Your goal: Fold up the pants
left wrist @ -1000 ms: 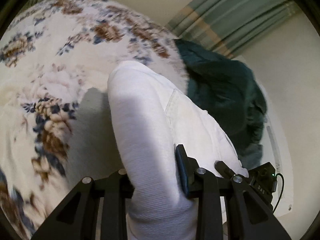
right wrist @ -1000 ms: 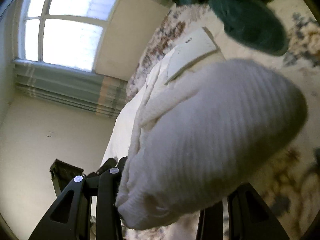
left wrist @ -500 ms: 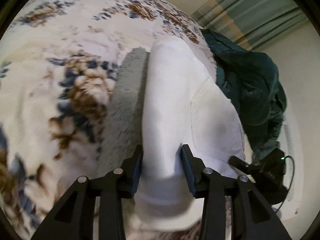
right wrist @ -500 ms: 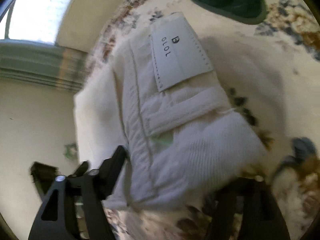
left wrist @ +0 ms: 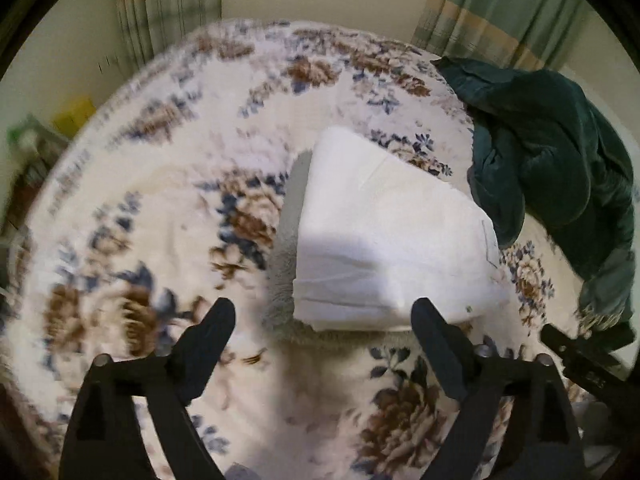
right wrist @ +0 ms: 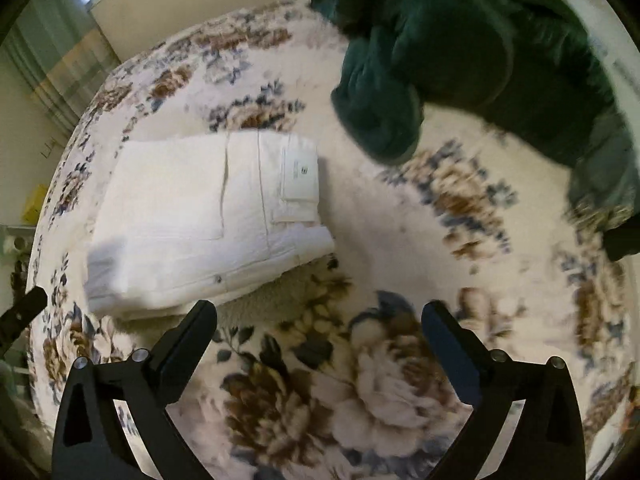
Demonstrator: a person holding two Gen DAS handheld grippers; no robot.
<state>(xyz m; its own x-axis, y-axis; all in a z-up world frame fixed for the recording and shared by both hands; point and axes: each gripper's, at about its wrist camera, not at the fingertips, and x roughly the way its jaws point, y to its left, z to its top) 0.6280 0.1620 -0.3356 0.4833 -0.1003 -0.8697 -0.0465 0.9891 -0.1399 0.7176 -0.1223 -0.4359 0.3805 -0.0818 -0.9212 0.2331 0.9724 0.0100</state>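
The white pants [left wrist: 384, 240] lie folded in a compact rectangular stack on the floral blanket [left wrist: 160, 200]. They also show in the right wrist view [right wrist: 200, 220], with the waistband label [right wrist: 301, 172] facing up. My left gripper [left wrist: 324, 316] is open and empty, just short of the stack's near edge. My right gripper [right wrist: 320, 316] is open and empty, above the blanket to the right of the stack's near corner.
A dark green garment [left wrist: 552, 160] lies crumpled at the right of the bed; it also shows in the right wrist view [right wrist: 460, 60]. Striped curtains [left wrist: 500, 8] and a wall stand behind. Yellow items [left wrist: 74, 116] sit off the bed's left side.
Both grippers let go of the folded pants and opened wide. Both pulled back and up, so the stack now lies free on the blanket.
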